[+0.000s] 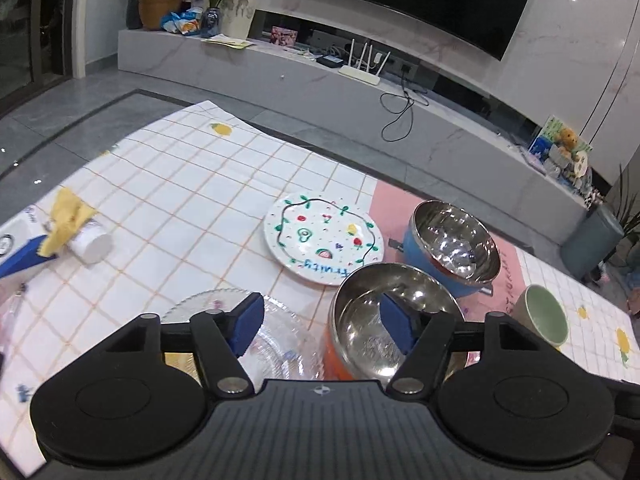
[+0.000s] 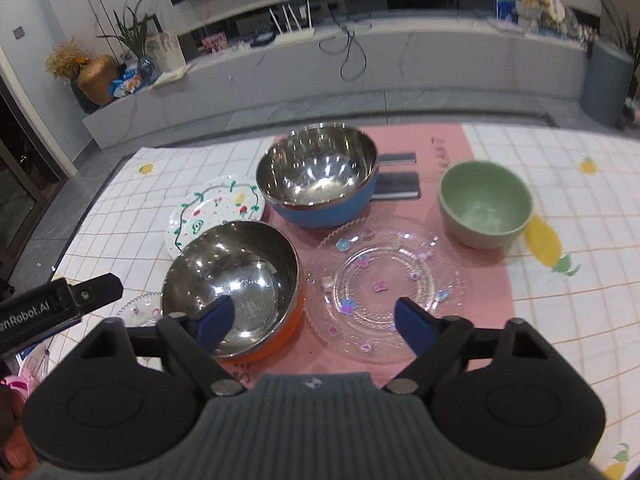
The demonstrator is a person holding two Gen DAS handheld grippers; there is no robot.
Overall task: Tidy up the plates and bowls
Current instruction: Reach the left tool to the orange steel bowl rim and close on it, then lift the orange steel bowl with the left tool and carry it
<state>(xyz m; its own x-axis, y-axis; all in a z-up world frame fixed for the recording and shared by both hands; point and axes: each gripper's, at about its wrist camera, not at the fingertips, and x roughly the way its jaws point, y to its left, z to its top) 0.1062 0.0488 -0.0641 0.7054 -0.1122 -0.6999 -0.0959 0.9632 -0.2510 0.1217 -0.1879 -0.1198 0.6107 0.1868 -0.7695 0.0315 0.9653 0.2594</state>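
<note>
An orange-sided steel bowl (image 1: pixel 372 320) (image 2: pixel 232 280) sits nearest. My left gripper (image 1: pixel 322 326) is open and straddles its left wall, one blue pad (image 1: pixel 396 328) inside the bowl and the other over a small clear glass plate (image 1: pixel 276 344) (image 2: pixel 140 310). My right gripper (image 2: pixel 314 325) is also open and straddles its right wall, the far pad above a large clear flowered glass plate (image 2: pixel 384 284). Behind stand a blue-sided steel bowl (image 1: pixel 452 244) (image 2: pixel 316 176), a painted white plate (image 1: pixel 322 238) (image 2: pixel 212 216) and a green bowl (image 1: pixel 544 314) (image 2: pixel 484 204).
The dishes rest on a checked cloth (image 1: pixel 180 184) with a pink mat (image 2: pixel 480 292) on it. A white bottle under a yellow rag (image 1: pixel 90 242) and a blue box (image 1: pixel 20 260) lie at left. Two dark slabs (image 2: pixel 398 184) sit behind the blue bowl. A TV console runs beyond the table.
</note>
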